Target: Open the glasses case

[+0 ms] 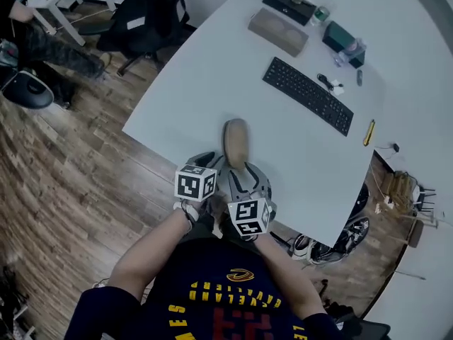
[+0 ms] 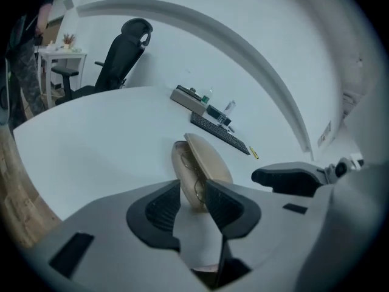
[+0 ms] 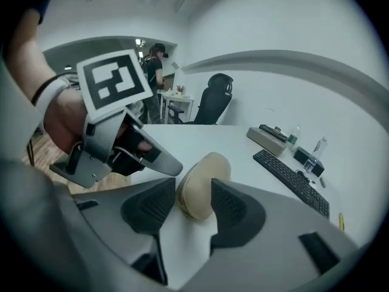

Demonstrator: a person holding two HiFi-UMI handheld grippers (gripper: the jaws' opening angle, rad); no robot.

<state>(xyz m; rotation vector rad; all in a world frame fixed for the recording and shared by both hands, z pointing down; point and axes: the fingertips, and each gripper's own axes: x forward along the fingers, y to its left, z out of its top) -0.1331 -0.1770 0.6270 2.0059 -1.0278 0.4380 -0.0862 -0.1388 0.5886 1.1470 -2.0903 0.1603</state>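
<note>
The left tool [image 2: 193,207] and right tool [image 3: 193,207] are spread; the glasses case [image 1: 236,142], seemingly ajar, should be braced and parted gently.

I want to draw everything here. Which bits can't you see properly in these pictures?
- Glasses: left gripper view, only a thin wire shows; the glasses case lid covers the rest.
- Case's near end: same view, hidden behind the left hand-held gripper.
- Yellow thing right of the keyboard: head view, too small to name.
</note>
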